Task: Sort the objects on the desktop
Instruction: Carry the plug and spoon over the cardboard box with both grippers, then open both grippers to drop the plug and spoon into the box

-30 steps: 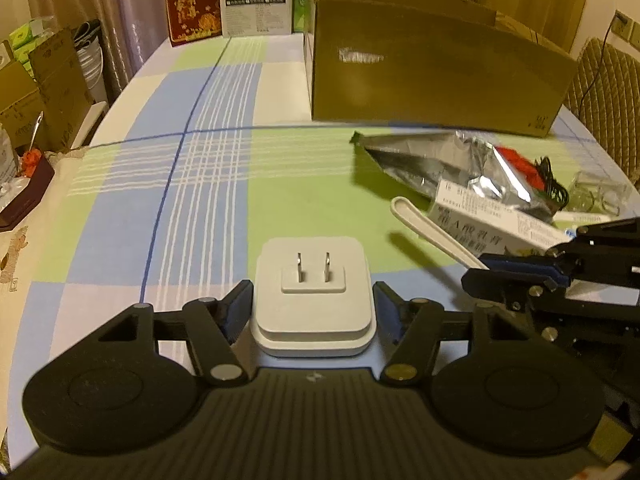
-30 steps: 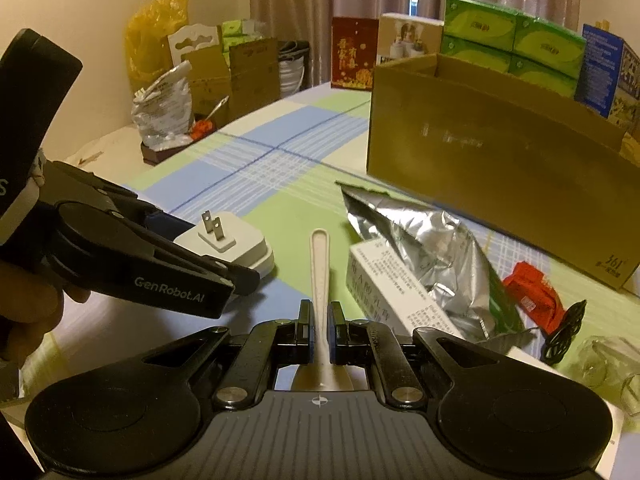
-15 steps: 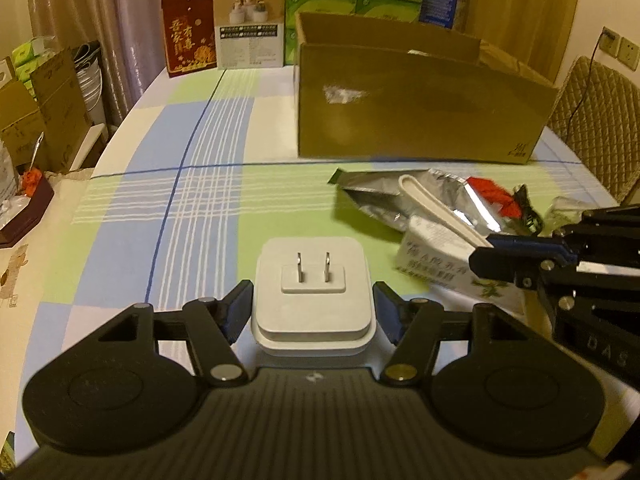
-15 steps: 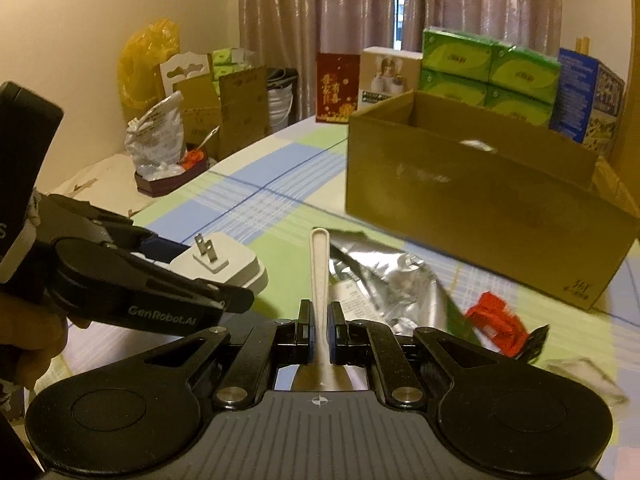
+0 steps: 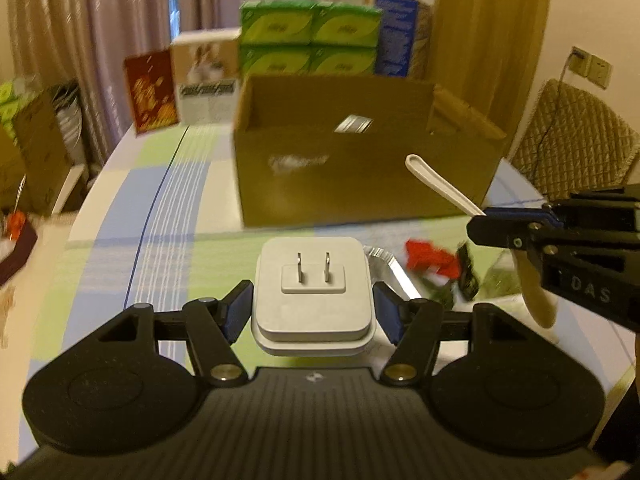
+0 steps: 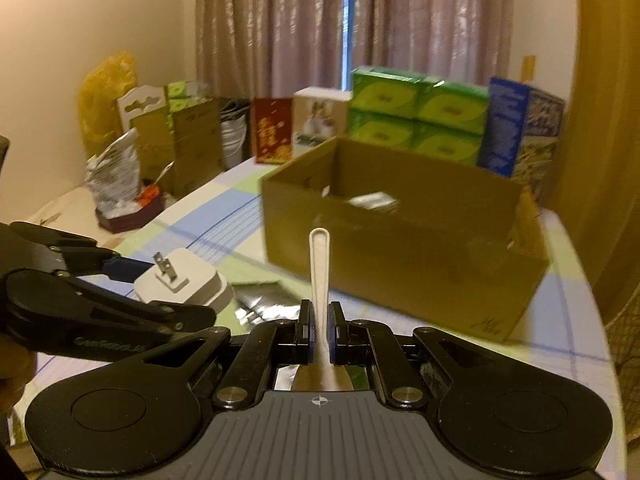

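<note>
Carry step: left claw (image 5: 313,312) clamps white square plug adapter (image 5: 313,294), right claw (image 6: 319,330) clamps white plastic spoon (image 6: 320,264); brown cardboard box (image 6: 400,256) ahead; next, release inside.

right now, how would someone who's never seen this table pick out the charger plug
Find the big open cardboard box on the checked tablecloth. In front of it, the left hand-held gripper holds the charger plug off the table. It is the only white rounded square block with two metal prongs; the white spoon beside it is long and thin.

Cardboard box (image 5: 360,176) interior mostly hidden; red item (image 5: 430,258) blurred, unidentifiable.
</note>
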Demonstrator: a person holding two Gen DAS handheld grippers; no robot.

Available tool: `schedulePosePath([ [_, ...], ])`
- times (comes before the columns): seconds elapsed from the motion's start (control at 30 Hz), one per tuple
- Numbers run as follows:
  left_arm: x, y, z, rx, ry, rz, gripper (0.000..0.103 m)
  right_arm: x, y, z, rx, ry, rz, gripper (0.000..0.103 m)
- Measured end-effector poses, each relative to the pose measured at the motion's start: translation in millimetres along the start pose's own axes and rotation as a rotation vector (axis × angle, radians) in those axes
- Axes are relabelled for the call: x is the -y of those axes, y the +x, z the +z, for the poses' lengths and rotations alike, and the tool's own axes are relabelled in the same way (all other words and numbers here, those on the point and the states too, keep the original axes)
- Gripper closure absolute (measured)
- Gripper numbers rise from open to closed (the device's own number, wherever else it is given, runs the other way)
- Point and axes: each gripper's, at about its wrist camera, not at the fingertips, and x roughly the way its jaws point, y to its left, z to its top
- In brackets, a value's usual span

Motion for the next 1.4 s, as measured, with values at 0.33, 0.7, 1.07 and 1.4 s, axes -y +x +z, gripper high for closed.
schedulePosePath([
  [0.33, 21, 13, 84, 0.062, 0.054, -0.031, 0.043, 69, 2, 58, 0.032, 0.038, -0.054, 0.1],
  [0.7, 6, 84, 165, 0.052, 0.061, -0.024, 0.043, 145, 56, 134, 0.036, 0.095, -0.07, 0.1],
  [1.07, -20, 154, 180, -0.011, 0.006, -0.021, 0.043, 166, 127, 138, -0.054, 0.066, -0.091, 0.1],
  [1.4, -27, 181, 177, -0.025, 0.003, 0.008, 0.03, 170, 161, 122, -0.092, 0.098, -0.08, 0.099],
])
